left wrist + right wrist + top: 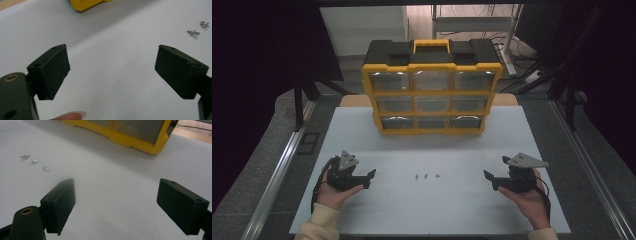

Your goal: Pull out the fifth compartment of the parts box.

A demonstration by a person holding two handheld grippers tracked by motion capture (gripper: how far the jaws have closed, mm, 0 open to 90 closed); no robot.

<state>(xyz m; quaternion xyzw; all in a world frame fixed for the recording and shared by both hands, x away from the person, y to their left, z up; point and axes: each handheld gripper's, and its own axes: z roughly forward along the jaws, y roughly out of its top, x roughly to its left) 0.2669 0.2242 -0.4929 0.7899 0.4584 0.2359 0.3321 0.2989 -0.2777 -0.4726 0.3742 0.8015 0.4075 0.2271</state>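
Screws: three small silvery ones, loose in a short row on the white table, between the two grippers, untouched. Organizer case stands upright at the far edge, yellow frame, nine clear drawers all closed. Left gripper and right gripper: jaws spread, empty. Judged: nothing started; any sorting remains.

Lab-like workspace: dark curtains, floor cables, metal-framed table.
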